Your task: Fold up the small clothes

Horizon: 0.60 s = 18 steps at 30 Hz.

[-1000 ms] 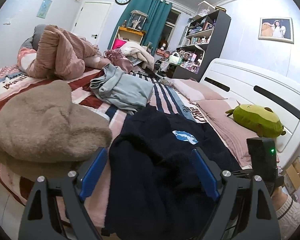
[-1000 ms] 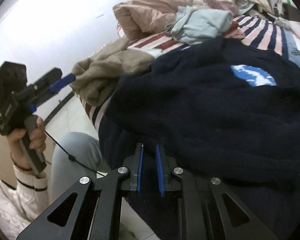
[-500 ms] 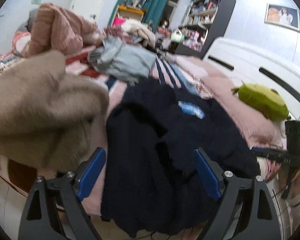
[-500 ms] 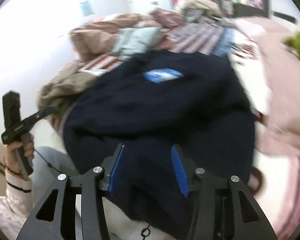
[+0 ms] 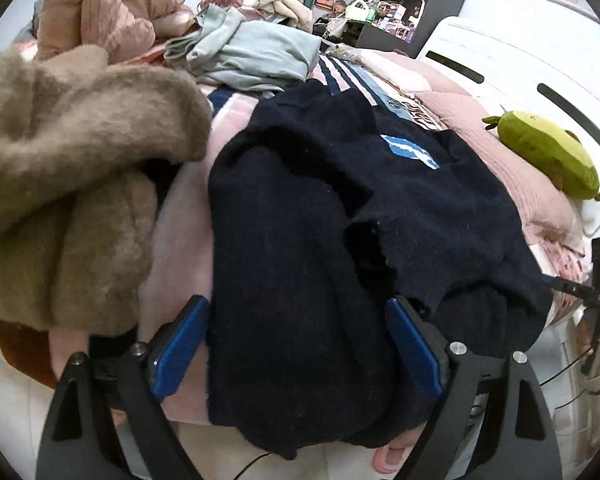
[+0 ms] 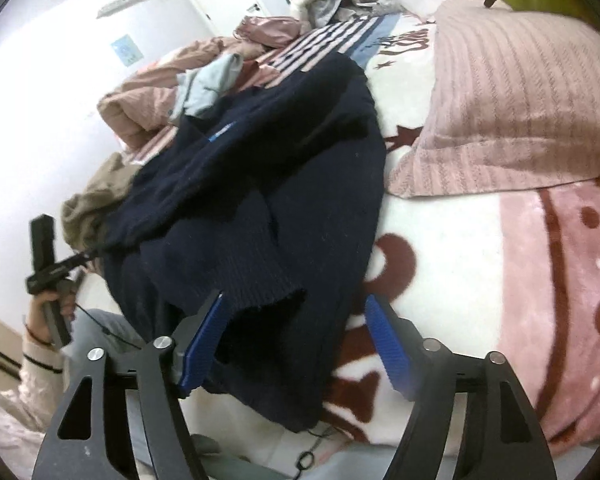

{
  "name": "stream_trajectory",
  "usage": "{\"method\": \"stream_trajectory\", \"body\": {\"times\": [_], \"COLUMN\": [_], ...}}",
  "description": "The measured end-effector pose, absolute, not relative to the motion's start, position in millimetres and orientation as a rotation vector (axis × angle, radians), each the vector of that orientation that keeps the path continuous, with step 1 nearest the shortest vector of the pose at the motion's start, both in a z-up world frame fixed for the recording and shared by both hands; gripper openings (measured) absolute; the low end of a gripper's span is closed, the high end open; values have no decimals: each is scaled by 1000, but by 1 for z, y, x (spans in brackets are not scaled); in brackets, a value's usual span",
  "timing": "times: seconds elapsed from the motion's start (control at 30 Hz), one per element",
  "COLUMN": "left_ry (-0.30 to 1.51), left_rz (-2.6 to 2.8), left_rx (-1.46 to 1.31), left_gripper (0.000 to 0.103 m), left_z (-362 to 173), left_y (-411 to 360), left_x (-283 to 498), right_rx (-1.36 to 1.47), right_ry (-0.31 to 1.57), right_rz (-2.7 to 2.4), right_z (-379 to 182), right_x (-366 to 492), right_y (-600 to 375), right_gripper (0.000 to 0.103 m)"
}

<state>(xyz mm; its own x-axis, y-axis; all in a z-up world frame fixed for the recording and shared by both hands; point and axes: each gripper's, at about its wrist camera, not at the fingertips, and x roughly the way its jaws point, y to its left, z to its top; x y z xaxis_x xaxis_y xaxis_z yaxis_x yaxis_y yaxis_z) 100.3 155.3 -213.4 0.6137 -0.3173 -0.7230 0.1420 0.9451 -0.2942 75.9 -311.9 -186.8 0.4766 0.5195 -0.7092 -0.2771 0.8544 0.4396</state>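
A dark navy sweater [image 5: 320,220] with a small blue patch [image 5: 410,152] lies rumpled on the bed, its hem hanging over the near edge. My left gripper [image 5: 296,344] is open, its blue pads straddling the sweater's lower part. In the right wrist view the sweater [image 6: 260,184] lies with a ribbed cuff [image 6: 268,284] toward me. My right gripper [image 6: 296,340] is open, just in front of that cuff and empty. The left gripper also shows in the right wrist view [image 6: 48,256] at the left; the right gripper shows in the left wrist view [image 5: 596,284] at the right edge.
A tan fleece garment [image 5: 68,184] lies left of the sweater. A light grey garment [image 5: 244,52] and a pink pile [image 5: 100,12] lie farther back. A pink pillow [image 6: 512,96] and a green plush toy [image 5: 548,156] lie by the white headboard [image 5: 520,68].
My right gripper has opened and swung round to the sweater's cuff side near the pillow. My left gripper has dropped closer to the sweater's lower part.
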Motion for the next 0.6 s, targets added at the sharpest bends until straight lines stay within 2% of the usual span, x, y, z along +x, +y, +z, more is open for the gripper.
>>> {"method": "stream_trajectory", "body": {"times": [0.17,0.3,0.33,0.37,0.4,0.43,0.5,0.57,0.6], "left_ry": [895,904,902,902,907,912,896,882,882], "left_rz": [-305,-355,-401,-460,-502,-553,-597,-651,-672], "left_rx": [-263,-350,-380,-421,-452,-495,-543,-602,-609], "left_gripper": [89,89,85,74,69,64,64,70,72], "left_z": [-216,-216,-217,-218,-219,-223,-225,-224,-222], "left_y": [155,153,152,150,148,146,144,148,148], "left_x": [114,123,125,128,130,134,139,140,139], "right_rx": [326,327,335,352,365,372,395,412,421], "right_ry": [935,966,972,981,987,993,1015,1033,1040], "right_rz": [583,703,727,766,790,803,821,824,828], "right_z": [-194,-200,-201,-202,-203,-205,-209,-213,-213], "right_x": [84,92,93,97,100,102,111,116,118], "right_y": [-307,-290,-289,-285,-282,-279,-273,-271,-271], "right_gripper": [73,70,70,69,68,61,50,38,38]}}
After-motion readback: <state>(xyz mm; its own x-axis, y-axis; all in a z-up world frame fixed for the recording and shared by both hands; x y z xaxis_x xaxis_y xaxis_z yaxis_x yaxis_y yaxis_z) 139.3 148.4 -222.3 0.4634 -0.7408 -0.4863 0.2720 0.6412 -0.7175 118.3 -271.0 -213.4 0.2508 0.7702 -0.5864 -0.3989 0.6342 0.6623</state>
